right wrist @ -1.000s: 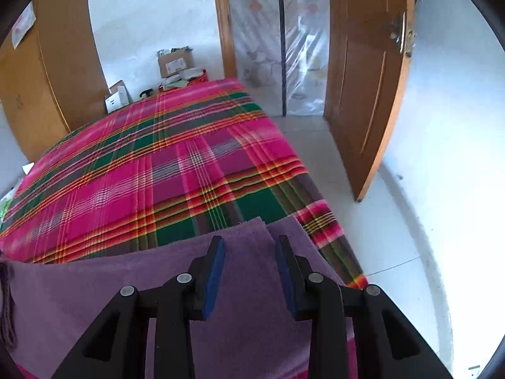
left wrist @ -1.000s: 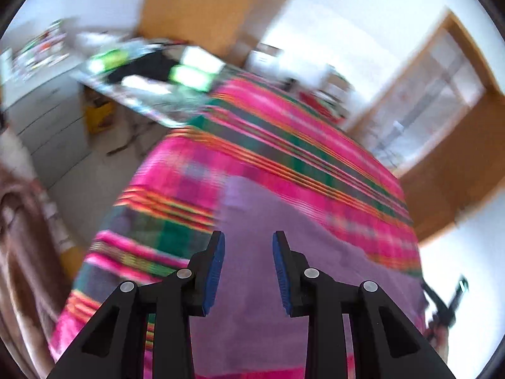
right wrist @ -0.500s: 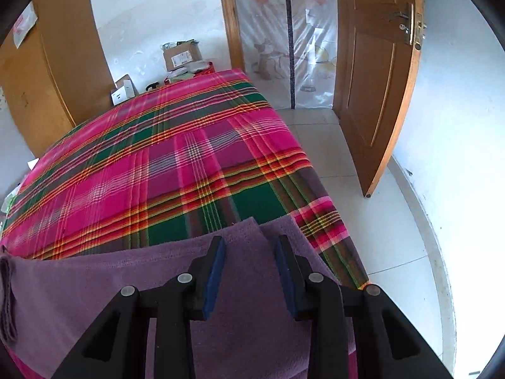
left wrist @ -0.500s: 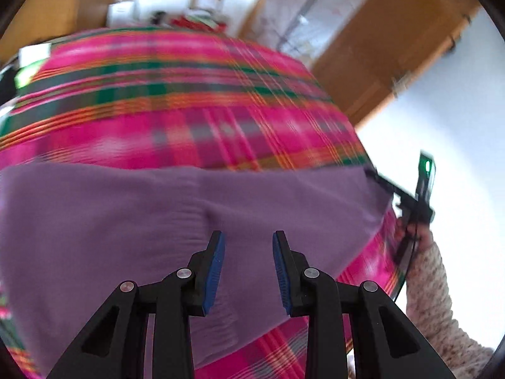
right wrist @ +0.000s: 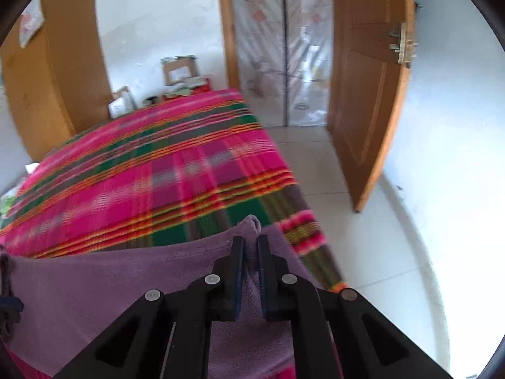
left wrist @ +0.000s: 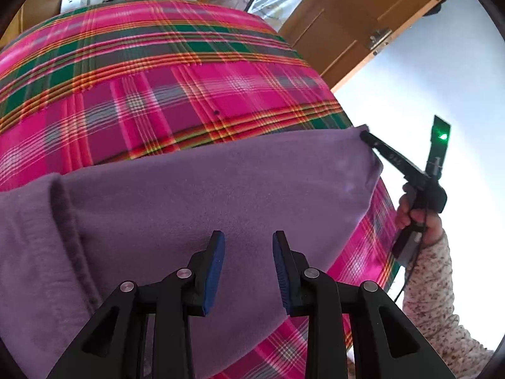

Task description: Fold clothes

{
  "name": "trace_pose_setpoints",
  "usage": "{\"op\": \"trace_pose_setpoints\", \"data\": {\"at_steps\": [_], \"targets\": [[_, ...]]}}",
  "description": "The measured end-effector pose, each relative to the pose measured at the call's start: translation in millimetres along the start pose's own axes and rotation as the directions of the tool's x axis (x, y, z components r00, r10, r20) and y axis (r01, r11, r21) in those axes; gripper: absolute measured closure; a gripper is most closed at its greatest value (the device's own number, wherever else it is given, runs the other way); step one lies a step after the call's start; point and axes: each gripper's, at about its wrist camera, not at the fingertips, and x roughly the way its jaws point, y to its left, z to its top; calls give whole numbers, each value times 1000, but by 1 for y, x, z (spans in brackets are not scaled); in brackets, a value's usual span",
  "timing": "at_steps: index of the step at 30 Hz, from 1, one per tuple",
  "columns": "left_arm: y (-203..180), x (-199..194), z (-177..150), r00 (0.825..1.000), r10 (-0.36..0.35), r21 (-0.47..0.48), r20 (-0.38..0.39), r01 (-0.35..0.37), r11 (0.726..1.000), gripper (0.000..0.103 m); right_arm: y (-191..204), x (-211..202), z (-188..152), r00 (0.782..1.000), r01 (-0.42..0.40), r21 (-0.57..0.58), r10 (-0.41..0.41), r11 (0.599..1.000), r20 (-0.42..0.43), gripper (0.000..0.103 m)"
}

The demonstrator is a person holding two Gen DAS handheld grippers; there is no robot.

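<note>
step in hand: taking hold of the purple garment (left wrist: 195,195) ahead of a fold. it lies spread on the near part of the plaid bedspread (left wrist: 176,72), one corner reaching the bed's right edge.

right gripper (right wrist: 251,252): jaws have just been closing and now stand narrow, with a bunched corner of the purple fabric pinched between the pads; a tuft sticks up past the tips. the left wrist view agrees (the right gripper's tip sits at the garment's far right corner, a hand (left wrist: 416,211) in a speckled sleeve behind it).

left gripper (left wrist: 248,262): jaws partly apart, nothing between them, hovering over the middle of the garment, not on an edge.

next move, my judgement: the left needs a matching corner or hem before any lift, so it must travel toward an edge and close on fabric; lifting on one grip alone would drag the cloth askew.

hard to make out: right wrist view is motion-blurred. the garment's near and left edges run out of frame, so its kind and overall shape are unclear. a thick seam or collar (left wrist: 68,230) shows at left; cannot tell which.
</note>
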Motion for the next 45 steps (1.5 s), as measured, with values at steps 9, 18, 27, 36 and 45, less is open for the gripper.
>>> {"op": "trace_pose_setpoints", "data": {"at_steps": [9, 18, 27, 36, 45], "targets": [[-2, 14, 4, 999, -11, -11, -34, 11, 1000, 72, 4, 22, -2, 996, 50, -27, -52, 998, -67, 91], [-4, 18, 7, 1000, 7, 17, -26, -7, 1000, 72, -23, 0, -5, 998, 25, 82, -20, 996, -61, 73], [-11, 20, 8, 1000, -6, 19, -8, 6, 1000, 72, -64, -28, -31, 998, -45, 250, 53, 967, -26, 53], [-40, 34, 20, 999, -16, 75, -31, 18, 997, 72, -66, -26, -50, 996, -83, 305, 91, 949, -12, 47], [-75, 59, 39, 999, 0, 160, -47, 7, 987, 72, -57, -24, -50, 998, -60, 302, 68, 951, -15, 57]]}}
